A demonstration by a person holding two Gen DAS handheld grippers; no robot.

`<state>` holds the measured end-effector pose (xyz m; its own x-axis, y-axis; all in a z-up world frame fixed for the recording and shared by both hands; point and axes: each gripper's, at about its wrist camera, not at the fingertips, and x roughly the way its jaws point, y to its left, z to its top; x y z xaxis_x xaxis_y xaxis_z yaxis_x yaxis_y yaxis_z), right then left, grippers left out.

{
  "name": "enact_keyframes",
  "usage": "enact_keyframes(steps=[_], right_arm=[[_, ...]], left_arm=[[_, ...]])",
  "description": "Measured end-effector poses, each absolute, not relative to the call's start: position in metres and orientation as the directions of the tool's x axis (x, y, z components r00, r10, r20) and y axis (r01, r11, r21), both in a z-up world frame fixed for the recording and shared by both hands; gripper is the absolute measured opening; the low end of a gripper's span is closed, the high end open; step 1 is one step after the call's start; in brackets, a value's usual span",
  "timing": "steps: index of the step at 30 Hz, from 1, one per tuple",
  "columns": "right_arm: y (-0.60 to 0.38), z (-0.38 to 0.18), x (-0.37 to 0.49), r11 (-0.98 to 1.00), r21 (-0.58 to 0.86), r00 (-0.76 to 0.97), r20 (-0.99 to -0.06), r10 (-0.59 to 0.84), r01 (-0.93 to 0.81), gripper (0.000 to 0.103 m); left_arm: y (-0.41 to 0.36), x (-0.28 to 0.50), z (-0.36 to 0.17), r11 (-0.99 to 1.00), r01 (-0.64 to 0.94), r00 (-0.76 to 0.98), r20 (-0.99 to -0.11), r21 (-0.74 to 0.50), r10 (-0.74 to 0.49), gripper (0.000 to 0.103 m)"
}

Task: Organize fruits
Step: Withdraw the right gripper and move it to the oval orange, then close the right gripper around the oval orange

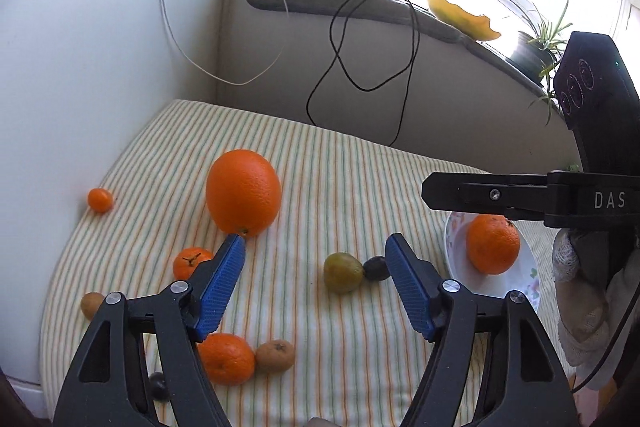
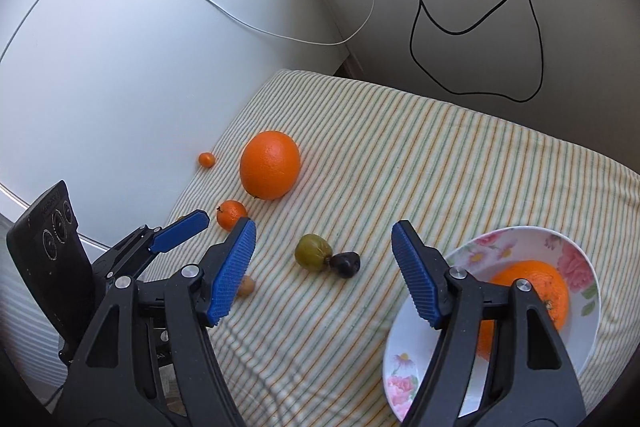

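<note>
A big orange (image 1: 243,191) (image 2: 270,170) lies on the striped cloth (image 1: 340,179) (image 2: 420,155). Small mandarins (image 1: 191,262) (image 2: 231,214), a green plum (image 1: 343,271) (image 2: 313,251) and a dark plum (image 1: 375,267) (image 2: 345,264) lie around it. A floral bowl (image 1: 516,283) (image 2: 532,239) at the right holds one orange (image 1: 493,243) (image 2: 536,287). My left gripper (image 1: 316,255) is open and empty, just short of the big orange. My right gripper (image 2: 323,237) is open and empty beside the bowl; it also shows in the left wrist view (image 1: 460,193).
A tiny kumquat (image 1: 100,199) (image 2: 206,159) lies by the white wall. An orange (image 1: 226,358), two brownish fruits (image 1: 275,355) (image 1: 91,304) and a dark one (image 1: 159,385) lie near the cloth's front edge. Cables (image 1: 360,67) hang from a windowsill with a plant (image 1: 540,43).
</note>
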<state>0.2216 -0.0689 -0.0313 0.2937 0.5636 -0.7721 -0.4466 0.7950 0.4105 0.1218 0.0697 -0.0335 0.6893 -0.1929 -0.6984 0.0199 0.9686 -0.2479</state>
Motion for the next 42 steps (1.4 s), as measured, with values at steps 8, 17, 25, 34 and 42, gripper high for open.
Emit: enact_keyframes(steps=[8, 17, 25, 34, 42], right_arm=[[-0.038, -0.042, 0.244, 0.771, 0.474, 0.24, -0.762, 0.602, -0.425, 0.077], [-0.003, -0.06, 0.273, 0.754, 0.546, 0.174, -0.756, 0.631, -0.365, 0.077], [0.022, -0.081, 0.296, 0.749, 0.571, 0.131, -0.759, 0.638, -0.336, 0.077], [0.043, -0.091, 0.301, 0.744, 0.564, 0.095, -0.771, 0.63, -0.359, 0.077], [0.06, -0.098, 0.303, 0.745, 0.553, 0.078, -0.782, 0.619, -0.373, 0.069]], left_arm=[[0.093, 0.146, -0.048, 0.961, -0.004, 0.662, -0.721, -0.278, -0.206, 0.077], [0.103, 0.169, -0.057, 0.954, -0.01, 0.641, -0.734, -0.301, -0.225, 0.08], [0.115, 0.182, -0.066, 0.933, -0.029, 0.623, -0.736, -0.36, -0.264, 0.08], [0.119, 0.192, -0.075, 0.917, -0.035, 0.599, -0.743, -0.398, -0.299, 0.08], [0.124, 0.196, -0.078, 0.903, -0.051, 0.596, -0.738, -0.428, -0.316, 0.078]])
